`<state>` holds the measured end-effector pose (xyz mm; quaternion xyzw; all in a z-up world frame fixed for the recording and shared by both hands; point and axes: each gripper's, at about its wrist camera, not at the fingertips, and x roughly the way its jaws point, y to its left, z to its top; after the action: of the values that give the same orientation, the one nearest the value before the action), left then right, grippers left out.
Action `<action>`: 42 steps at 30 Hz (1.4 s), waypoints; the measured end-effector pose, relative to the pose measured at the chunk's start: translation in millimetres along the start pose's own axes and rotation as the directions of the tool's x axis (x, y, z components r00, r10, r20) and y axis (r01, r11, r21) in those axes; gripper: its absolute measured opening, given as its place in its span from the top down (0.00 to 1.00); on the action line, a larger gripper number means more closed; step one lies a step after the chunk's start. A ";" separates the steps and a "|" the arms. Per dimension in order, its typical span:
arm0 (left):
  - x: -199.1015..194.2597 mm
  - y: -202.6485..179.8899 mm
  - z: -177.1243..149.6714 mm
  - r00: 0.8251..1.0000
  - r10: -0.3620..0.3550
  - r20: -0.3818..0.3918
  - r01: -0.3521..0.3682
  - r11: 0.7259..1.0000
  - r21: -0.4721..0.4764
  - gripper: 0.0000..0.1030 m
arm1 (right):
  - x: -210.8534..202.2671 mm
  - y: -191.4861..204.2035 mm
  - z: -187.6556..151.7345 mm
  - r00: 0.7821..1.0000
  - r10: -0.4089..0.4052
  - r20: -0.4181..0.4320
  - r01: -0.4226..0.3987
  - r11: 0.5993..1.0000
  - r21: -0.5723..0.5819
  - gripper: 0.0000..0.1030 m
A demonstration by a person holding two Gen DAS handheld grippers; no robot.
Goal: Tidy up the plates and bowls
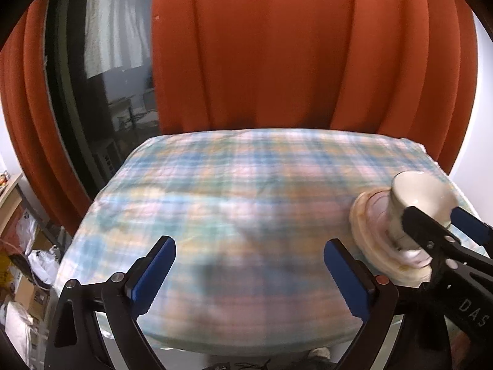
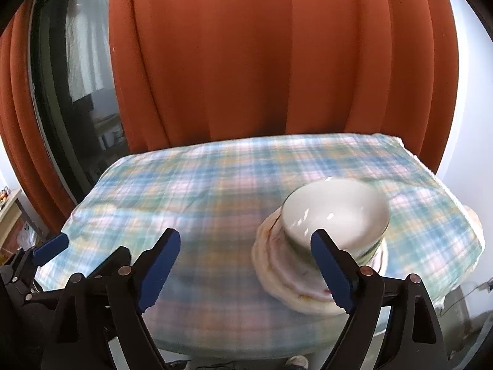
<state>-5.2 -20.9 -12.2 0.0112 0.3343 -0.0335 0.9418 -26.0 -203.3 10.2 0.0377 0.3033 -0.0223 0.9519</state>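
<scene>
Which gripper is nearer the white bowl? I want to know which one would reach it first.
Right. The right gripper is close beside the white bowl stacked on the plates, one of its fingers overlapping it. The left gripper is farther left, over bare tablecloth.

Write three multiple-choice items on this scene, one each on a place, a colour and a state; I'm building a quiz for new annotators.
1. Where does the white ceramic bowl sit?
A. on the stack of cream scalloped plates
B. on the floor
C. between the left gripper's fingers

2. What colour is the curtain behind the table?
A. green
B. orange-red
C. grey

3. How does the right gripper stand?
A. shut on the bowl
B. shut on nothing
C. open, holding nothing

Answers: 1 A, the bowl rests atop the plates; 2 B, orange-red folds fill the background; 3 C, its blue pads stand wide apart over the plaid cloth.
</scene>
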 end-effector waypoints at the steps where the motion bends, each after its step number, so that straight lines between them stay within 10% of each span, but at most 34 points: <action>1: -0.6 5.7 -4.6 1.000 0.008 0.009 -0.008 1.000 0.004 0.05 | 0.2 3.7 -3.1 1.000 -0.003 0.002 0.003 1.000 0.004 0.12; 42: -11.1 32.8 -33.5 1.000 -0.016 -0.002 0.016 1.000 0.012 0.01 | -14.9 24.3 -52.9 0.997 -0.068 -0.024 0.070 0.996 0.060 0.10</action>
<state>-32.6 13.9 -31.3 0.0140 0.3348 -0.0430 0.9412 -67.0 -174.3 -22.8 0.0566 0.3140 -0.0641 0.9456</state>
